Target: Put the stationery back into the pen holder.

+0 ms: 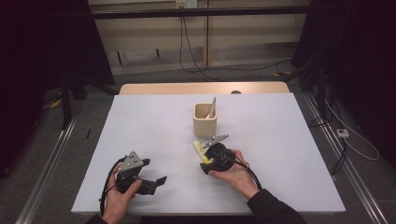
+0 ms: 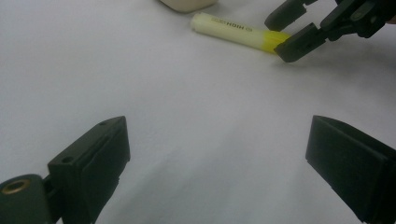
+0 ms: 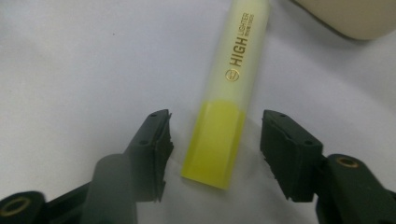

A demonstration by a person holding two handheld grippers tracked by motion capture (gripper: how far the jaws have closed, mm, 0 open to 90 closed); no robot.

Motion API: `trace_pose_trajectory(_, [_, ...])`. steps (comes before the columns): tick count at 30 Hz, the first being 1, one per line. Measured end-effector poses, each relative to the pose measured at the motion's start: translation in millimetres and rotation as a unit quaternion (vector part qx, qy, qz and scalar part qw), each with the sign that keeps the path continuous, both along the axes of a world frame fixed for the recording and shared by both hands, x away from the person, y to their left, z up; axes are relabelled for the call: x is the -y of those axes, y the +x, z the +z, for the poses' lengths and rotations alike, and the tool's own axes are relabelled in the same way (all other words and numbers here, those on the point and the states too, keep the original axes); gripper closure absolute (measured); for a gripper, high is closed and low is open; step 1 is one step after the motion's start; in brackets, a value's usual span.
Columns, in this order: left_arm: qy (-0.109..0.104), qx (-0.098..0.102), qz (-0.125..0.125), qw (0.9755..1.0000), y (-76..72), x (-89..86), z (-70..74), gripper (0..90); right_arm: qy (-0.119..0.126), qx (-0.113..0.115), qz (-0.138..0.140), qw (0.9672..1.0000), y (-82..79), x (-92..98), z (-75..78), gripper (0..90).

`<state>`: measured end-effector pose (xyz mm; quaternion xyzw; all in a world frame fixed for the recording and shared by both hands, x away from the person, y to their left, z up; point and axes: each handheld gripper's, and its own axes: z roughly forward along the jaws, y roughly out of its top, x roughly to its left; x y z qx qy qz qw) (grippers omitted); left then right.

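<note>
A yellow highlighter [image 1: 198, 148] lies flat on the white table just in front of a beige cup [image 1: 205, 120]. My right gripper [image 1: 204, 163] is low over the table, with its jaws on either side of the highlighter's bright yellow cap [image 3: 215, 140]. In the right gripper view a gap shows on each side of the cap, so the pads are not pressing. In the left gripper view the highlighter [image 2: 233, 31] lies with the right gripper [image 2: 292, 30] at its yellow end. My left gripper [image 1: 154, 171] rests at the front left, open, with bare table between its jaws [image 2: 219, 154].
A thin grey item [image 1: 213, 107] stands in the beige cup. The white table top [image 1: 289, 140] ends at a wooden strip [image 1: 187, 88] at the back. Cables run across the floor behind and to the right.
</note>
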<state>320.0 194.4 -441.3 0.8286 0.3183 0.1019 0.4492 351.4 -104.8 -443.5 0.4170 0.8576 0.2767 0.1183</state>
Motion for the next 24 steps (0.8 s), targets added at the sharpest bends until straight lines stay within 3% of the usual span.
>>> trace_pose_trajectory(5, [0.000,0.000,-0.002,1.0000,-0.2,0.1,0.3,6.3,-0.001,-0.002,-0.005,1.0000,-1.4,-0.9,-1.4,48.5])
trace_pose_trajectory(9, [0.000,0.000,-0.002,1.0000,-0.3,0.3,0.3,6.3,0.000,-0.006,-0.019,0.9998,0.2,0.5,-0.9,57.4])
trace_pose_trajectory(18, [0.002,-0.002,-0.002,1.0000,-1.0,1.1,0.7,6.3,-0.012,-0.012,-0.037,0.9992,0.2,-4.1,1.2,67.7])
trace_pose_trajectory(24, [0.000,0.002,-0.004,1.0000,-0.2,0.3,0.5,6.4,-0.014,-0.012,-0.036,0.9992,0.1,-4.8,1.9,67.8])
